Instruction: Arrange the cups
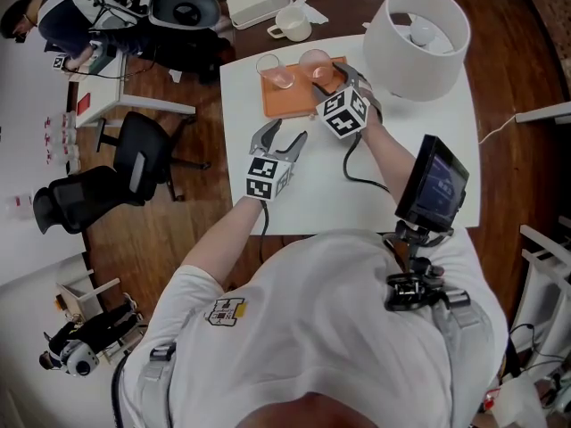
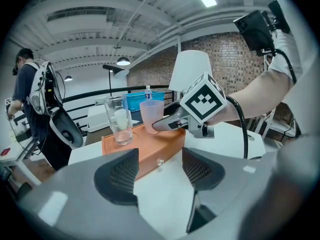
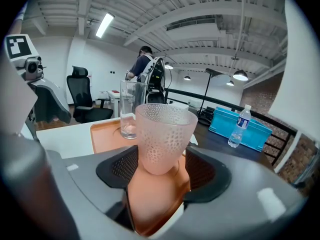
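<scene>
Right gripper (image 3: 160, 170): jaws closed on the base of the pink dimpled plastic cup (image 3: 164, 133), over the orange rectangular tray (image 1: 287, 102).
Left gripper (image 2: 159, 173): jaws apart, empty, above the white table (image 1: 357, 181) at the tray's 6 o'clock.
Clear tall glass (image 1: 270, 68): upright on the tray, at the cup's 9 o'clock.

No legible text, brand or number can be read. The cubes on the left gripper (image 1: 285, 134) and right gripper (image 1: 326, 74) carry black-and-white square markers only, without characters. Print on the shirt emblem (image 1: 227, 311), the bottle label (image 3: 242, 120) and the screen (image 1: 439, 184) is too small to read.
</scene>
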Demonstrator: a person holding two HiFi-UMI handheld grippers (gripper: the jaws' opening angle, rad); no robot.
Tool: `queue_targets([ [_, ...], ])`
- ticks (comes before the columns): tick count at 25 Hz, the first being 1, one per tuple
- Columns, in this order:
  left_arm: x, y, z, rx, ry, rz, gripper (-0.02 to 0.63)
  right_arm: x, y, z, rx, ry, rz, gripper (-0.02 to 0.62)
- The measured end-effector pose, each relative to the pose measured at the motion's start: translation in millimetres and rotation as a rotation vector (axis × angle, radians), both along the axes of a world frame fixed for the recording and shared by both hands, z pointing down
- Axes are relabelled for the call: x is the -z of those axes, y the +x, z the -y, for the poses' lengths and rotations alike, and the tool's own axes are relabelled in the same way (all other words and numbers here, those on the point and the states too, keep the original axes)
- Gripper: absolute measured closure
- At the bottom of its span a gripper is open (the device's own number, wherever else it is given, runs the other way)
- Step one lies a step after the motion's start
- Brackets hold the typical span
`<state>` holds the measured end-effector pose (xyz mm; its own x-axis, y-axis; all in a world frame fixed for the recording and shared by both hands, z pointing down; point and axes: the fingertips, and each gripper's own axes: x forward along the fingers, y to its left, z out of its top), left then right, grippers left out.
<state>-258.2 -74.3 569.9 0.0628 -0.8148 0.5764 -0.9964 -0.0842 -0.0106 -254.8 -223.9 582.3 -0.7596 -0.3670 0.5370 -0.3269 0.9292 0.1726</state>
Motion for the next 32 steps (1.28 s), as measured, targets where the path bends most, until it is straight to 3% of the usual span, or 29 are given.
queue_targets([
  [5, -1, -2, -1, 0.011, -0.001, 0.000, 0.330, -12, 2, 1, 0.004, -0.004, -0.042, 0.305],
  [18, 2, -5, 0, 0.026, 0.017, -0.003, 0.330, 1, 12, -1, -0.014, -0.006, -0.017, 0.305],
  [26, 6, 20, -19, 0.043, 0.049, -0.045, 0.330, 32, 64, -30, -0.041, 0.000, 0.009, 0.308],
  [32, -9, 38, -41, 0.054, 0.058, -0.096, 0.330, 52, 111, -79, -0.048, -0.089, 0.099, 0.330],
])
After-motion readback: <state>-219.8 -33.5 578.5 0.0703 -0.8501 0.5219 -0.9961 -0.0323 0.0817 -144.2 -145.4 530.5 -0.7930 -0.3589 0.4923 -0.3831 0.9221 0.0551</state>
